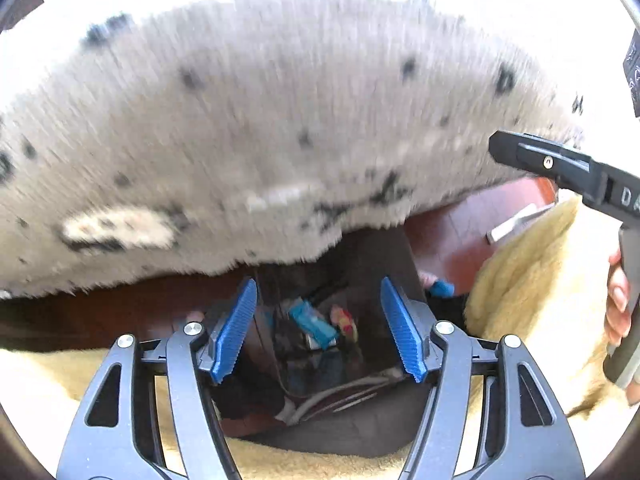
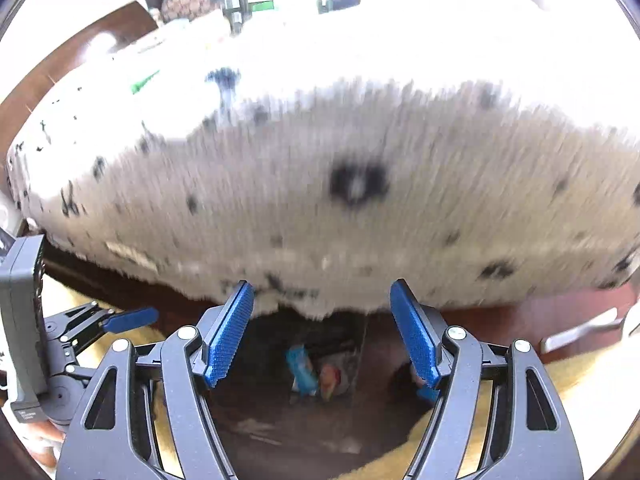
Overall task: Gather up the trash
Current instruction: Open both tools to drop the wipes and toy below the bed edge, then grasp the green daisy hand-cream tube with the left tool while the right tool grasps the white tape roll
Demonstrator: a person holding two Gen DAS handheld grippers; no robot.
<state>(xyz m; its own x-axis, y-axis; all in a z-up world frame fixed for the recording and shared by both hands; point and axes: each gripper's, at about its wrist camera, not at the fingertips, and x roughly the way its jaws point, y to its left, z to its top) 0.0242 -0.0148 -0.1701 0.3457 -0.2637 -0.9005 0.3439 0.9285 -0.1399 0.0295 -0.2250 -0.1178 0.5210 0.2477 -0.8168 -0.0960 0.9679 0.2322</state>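
A dark brown bin (image 1: pixel 380 268) stands on the floor below a spotted white shaggy cover. Inside it lie a blue wrapper (image 1: pixel 312 322) and a red-yellow wrapper (image 1: pixel 344 318); both show in the right wrist view too, the blue wrapper (image 2: pixel 301 368) beside the red-yellow one (image 2: pixel 330 378). My left gripper (image 1: pixel 318 330) is open and empty above the bin's mouth. My right gripper (image 2: pixel 322 332) is open and empty, also above the bin. The left gripper's blue fingertip (image 2: pixel 130 319) shows at the left of the right wrist view.
The spotted shaggy cover (image 1: pixel 260 128) hangs over a surface across the upper half of both views. A cream fluffy rug (image 1: pixel 532 280) lies around the bin on a red-brown floor (image 1: pixel 460 232). A white flat strip (image 1: pixel 516 222) lies on the floor. Cluttered items (image 2: pixel 240 8) sit far back.
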